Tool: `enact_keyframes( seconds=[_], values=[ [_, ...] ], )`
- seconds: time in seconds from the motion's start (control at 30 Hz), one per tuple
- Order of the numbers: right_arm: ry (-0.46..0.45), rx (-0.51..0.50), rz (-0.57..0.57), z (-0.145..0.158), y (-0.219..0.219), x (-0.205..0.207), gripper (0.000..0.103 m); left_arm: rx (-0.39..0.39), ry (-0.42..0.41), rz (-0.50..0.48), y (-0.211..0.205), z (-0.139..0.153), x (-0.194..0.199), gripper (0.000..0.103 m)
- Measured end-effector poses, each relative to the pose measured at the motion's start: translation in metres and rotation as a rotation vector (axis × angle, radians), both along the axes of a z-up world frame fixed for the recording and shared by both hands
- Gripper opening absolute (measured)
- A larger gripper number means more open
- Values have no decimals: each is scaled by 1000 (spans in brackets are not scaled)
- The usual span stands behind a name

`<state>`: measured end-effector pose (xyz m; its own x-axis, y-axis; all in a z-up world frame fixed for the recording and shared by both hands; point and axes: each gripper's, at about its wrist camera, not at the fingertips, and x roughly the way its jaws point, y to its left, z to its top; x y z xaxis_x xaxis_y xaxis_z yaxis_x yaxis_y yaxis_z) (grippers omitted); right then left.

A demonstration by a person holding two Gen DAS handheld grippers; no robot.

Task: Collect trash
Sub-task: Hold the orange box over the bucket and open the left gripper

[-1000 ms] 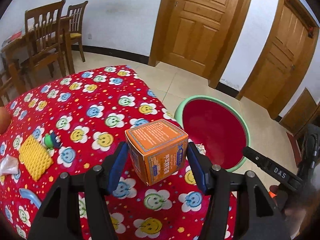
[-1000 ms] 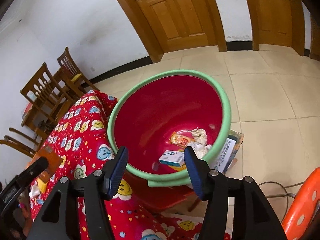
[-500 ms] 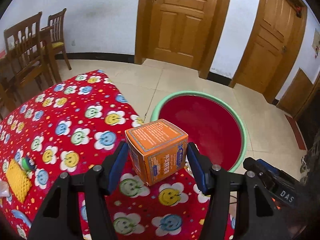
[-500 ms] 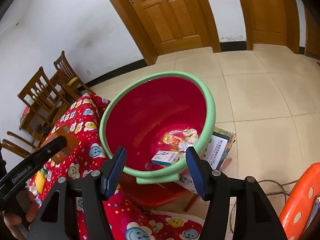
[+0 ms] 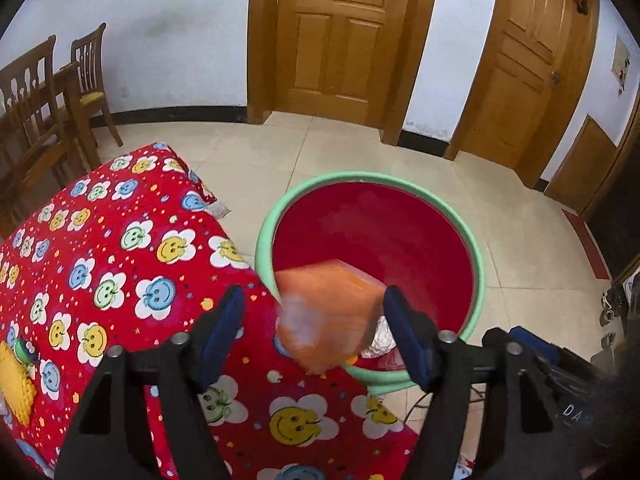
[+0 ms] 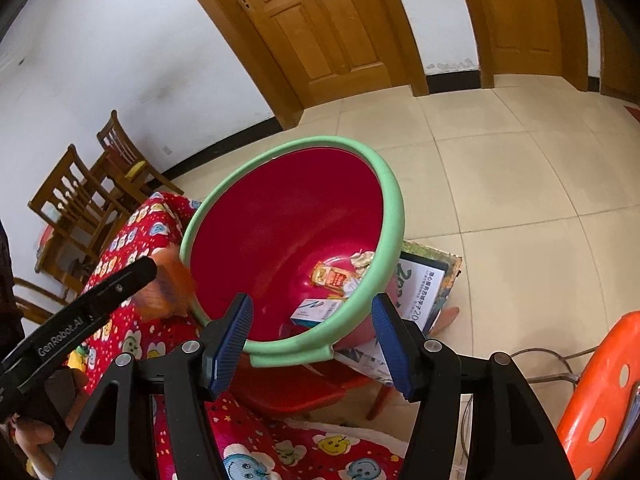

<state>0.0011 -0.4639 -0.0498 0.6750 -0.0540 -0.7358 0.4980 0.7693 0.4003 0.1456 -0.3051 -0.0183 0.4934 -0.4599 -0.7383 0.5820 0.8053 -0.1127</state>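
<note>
- Scanning from the far left of the left wrist view, I see a yellow mesh piece lying on the red smiley tablecloth; it looks like trash not yet collected, and I could overlook it if I fix only on the basin.
- My left gripper has just been opening, and its blue pads now stand clear of the orange box, which shows blurred between them (falling, I judge, not held).
- The box hangs right at the near left rim of the red basin, partly over the cloth and partly over the bowl. My worry is that it clips the green rim and bounces back onto the table or down to the floor.
- A glancing hit could also rock the basin, which in the right wrist view appears tilted on a red stool; a tip would spill the snack wrapper, the small white-and-blue carton and the crumpled paper already inside.
- My right gripper hangs open and empty just in front of the basin's near rim, gripping nothing; nudging forward, it could knock the basin itself.
- Farthest right, a cable runs across the floor beside an orange stool (easy to snag if I step that way).
</note>
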Motion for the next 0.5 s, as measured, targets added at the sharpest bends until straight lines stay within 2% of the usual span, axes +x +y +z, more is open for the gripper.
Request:
enact_keyframes(
  seconds=[0.07, 0.5],
  values=[
    [-1, 3, -2, 0, 0, -1, 63, 0, -6, 0, -1, 2, -1, 77],
    [-25, 0, 22, 10, 10, -5, 63, -8, 7, 84, 29, 7, -9, 77]
  ],
)
